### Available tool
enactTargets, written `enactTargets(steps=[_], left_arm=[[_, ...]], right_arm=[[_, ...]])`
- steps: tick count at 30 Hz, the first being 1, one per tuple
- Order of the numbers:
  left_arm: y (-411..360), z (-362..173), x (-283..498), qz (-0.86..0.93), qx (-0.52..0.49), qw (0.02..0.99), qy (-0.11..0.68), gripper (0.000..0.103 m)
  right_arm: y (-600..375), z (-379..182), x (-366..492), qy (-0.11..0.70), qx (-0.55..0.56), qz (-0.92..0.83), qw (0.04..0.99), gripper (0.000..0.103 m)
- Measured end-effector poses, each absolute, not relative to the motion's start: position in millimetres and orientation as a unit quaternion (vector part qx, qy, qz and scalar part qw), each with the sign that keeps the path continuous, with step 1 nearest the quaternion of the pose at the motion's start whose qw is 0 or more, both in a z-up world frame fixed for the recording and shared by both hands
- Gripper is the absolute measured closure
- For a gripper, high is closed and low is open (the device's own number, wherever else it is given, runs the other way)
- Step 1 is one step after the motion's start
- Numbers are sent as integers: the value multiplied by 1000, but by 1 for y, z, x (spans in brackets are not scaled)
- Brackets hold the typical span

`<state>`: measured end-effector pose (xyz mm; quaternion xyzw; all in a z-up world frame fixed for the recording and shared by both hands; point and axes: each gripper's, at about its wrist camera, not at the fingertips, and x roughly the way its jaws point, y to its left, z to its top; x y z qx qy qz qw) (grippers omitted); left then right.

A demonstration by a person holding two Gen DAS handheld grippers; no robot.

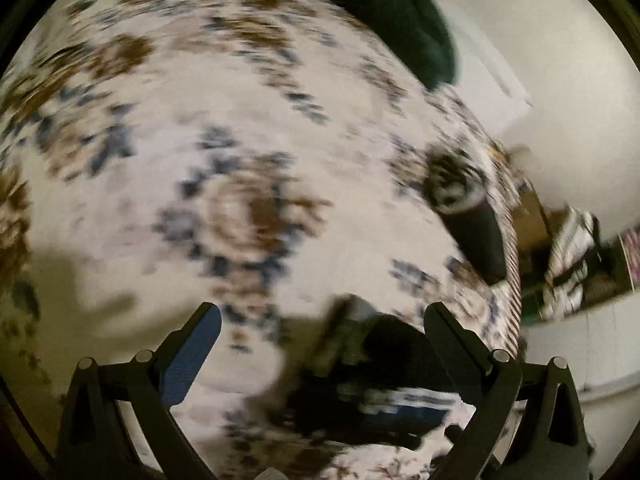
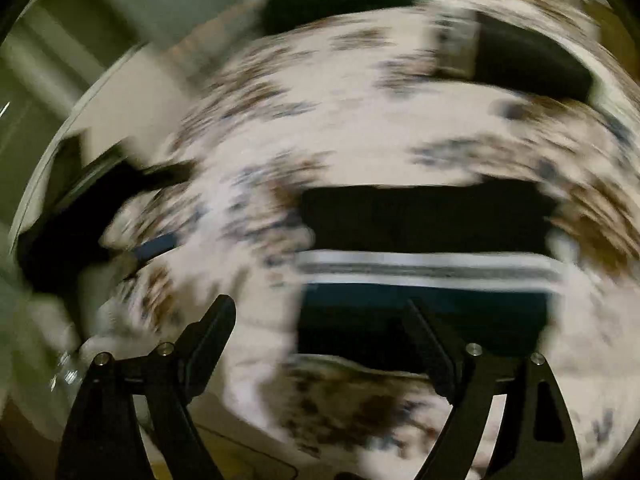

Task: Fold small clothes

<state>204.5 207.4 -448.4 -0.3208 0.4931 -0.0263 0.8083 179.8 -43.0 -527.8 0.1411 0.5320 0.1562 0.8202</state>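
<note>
one fold looks down, both grippers free

your right gripper has its jaws wide apart with nothing between them; the dark striped garment lies flat just ahead of and under its right finger, on the floral cloth covering the surface. it reads as a tidy rectangle with white bands across the middle, so at least one fold looks made, though blur hides the edges. your left gripper also stands open and holds nothing; the same garment sits low between its fingers in the left wrist view, not pinched. a second dark piece with a patterned band lies near the cloth's right edge, apparently folded too, but it's too blurred to be sure. a dark green heap sits at the far side, likely unfolded. judgement: partway through, more items left, and you can't tell if this one needs another fold.
</note>
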Motion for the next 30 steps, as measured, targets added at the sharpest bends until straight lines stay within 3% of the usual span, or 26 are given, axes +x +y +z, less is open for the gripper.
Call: enactTargets(steps=[5, 9, 11, 14, 23, 26, 30], left_arm=[[123, -454, 221, -101, -261, 811, 514, 0], [92, -508, 239, -57, -155, 808, 565, 0], [106, -548, 249, -54, -184, 785, 589, 0], [134, -585, 260, -87, -286, 752, 587, 0], [151, -546, 239, -140, -344, 735, 568, 0], [142, -566, 234, -133, -324, 733, 583, 0], [164, -597, 236, -149, -388, 711, 567, 0]], right_arm=[[-138, -556, 195, 566, 204, 4, 799, 15], [-151, -581, 226, 578, 187, 14, 794, 15], [-147, -599, 242, 590, 163, 38, 790, 13], [-151, -631, 265, 618, 187, 53, 762, 2], [-193, -637, 290, 626, 320, 197, 683, 0], [-197, -664, 291, 650, 334, 232, 642, 0], [-182, -694, 291, 675, 341, 293, 586, 0]])
